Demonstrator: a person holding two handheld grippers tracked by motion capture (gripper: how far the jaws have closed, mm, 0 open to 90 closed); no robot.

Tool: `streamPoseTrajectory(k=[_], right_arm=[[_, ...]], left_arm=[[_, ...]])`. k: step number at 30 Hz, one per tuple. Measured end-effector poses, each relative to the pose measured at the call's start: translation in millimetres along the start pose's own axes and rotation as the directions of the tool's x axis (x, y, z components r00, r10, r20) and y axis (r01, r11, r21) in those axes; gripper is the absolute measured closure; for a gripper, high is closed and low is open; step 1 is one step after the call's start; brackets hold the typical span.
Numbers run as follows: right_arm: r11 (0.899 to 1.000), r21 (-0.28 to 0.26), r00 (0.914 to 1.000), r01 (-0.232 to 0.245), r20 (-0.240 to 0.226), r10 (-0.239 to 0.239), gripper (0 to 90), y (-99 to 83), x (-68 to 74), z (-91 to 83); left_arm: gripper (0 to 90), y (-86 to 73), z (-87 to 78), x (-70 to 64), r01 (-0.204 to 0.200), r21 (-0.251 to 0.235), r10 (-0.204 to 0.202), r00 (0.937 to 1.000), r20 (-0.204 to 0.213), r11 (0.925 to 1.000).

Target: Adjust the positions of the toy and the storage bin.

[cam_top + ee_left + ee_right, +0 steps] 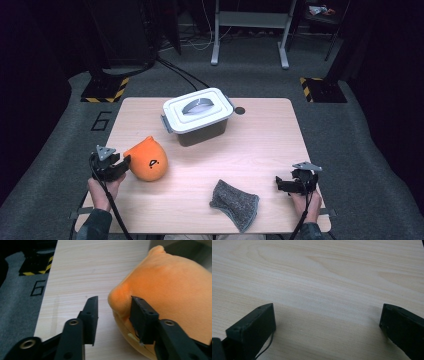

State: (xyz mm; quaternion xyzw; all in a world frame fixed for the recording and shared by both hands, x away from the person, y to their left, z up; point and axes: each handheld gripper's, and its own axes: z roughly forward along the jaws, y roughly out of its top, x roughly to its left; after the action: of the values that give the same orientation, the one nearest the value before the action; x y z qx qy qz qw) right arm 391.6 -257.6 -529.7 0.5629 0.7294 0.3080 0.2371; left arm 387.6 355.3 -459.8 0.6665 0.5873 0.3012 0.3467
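High view: your left gripper (121,163) sits by the table's (260,150) left edge, its tips against the orange plush toy (148,159), which lies toward the front-left corner. Your right gripper (281,184) rests near the front-right corner, with the grey cloth (235,204) just beside it at the front edge. A lidded box (199,116) stands near the far edge.

Left gripper view: your jaws are parted around a small bulge of the toy (172,292), one pad (143,315) touching the fabric. Close here and you would likely pinch only loose plush, so the toy could slip or swing free when lifted.

Right gripper view: your jaws stand wide apart over bare wood, holding nothing.
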Motion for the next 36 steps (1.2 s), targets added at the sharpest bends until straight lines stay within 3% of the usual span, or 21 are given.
streamPoseTrajectory(k=[5, 11, 18, 21, 23, 24, 25, 27, 36], right_arm=[[1.000, -0.002, 1.0000, -0.008, -0.002, 0.008, 0.0, 0.2, 0.4, 0.3], [1.000, 0.000, 1.0000, 0.000, -0.004, 0.000, 0.0, 0.9, -0.4, 0.8], [1.000, -0.004, 0.9999, 0.003, -0.016, -0.003, 0.0, 1.9, -0.3, 1.9], [1.000, -0.003, 0.9993, 0.021, -0.031, -0.021, 0.0, 4.2, -1.6, 4.3], [1.000, 0.002, 0.9991, 0.026, -0.034, -0.026, 0.0, 4.8, -2.1, 4.7], [1.000, 0.002, 0.9990, 0.028, -0.035, -0.028, 0.0, 4.8, -2.2, 4.7], [1.000, 0.000, 0.9990, 0.030, -0.033, -0.030, 0.0, 4.7, -2.0, 4.6], [1.000, -0.002, 0.9991, 0.025, -0.033, -0.025, 0.0, 4.7, -1.6, 4.7], [1.000, -0.003, 0.9991, 0.025, -0.034, -0.025, 0.0, 4.6, -1.6, 4.6]], left_arm=[[44.9, -0.1, 3.3, 12.2, 0.059, 0.009, -0.059, 0.9983, 0.004, 0.9982], [31.1, 0.8, -1.9, 15.2, 0.081, -0.005, -0.081, 0.9966, 0.017, 0.9967], [21.7, 12.7, -7.0, 11.3, 0.054, -0.024, -0.053, 0.9973, 0.050, 0.9982], [12.3, 19.6, -8.4, 7.1, 0.039, -0.033, -0.037, 0.9974, 0.062, 0.9987], [12.1, 27.3, -8.1, 3.2, 0.027, -0.027, -0.024, 0.9968, 0.076, 0.9993], [12.0, 31.5, -6.5, -0.5, 0.025, -0.048, -0.021, 0.9967, 0.079, 0.9986], [11.6, 35.0, -6.6, -2.8, 0.016, -0.039, -0.013, 0.9964, 0.084, 0.9991], [3.7, 43.3, -2.4, -11.5, 0.006, -0.038, -0.002, 0.9965, 0.083, 0.9993], [0.0, 80.4, 12.5, -46.7, -0.082, -0.042, 0.087, 0.9886, 0.123, 0.9957]])
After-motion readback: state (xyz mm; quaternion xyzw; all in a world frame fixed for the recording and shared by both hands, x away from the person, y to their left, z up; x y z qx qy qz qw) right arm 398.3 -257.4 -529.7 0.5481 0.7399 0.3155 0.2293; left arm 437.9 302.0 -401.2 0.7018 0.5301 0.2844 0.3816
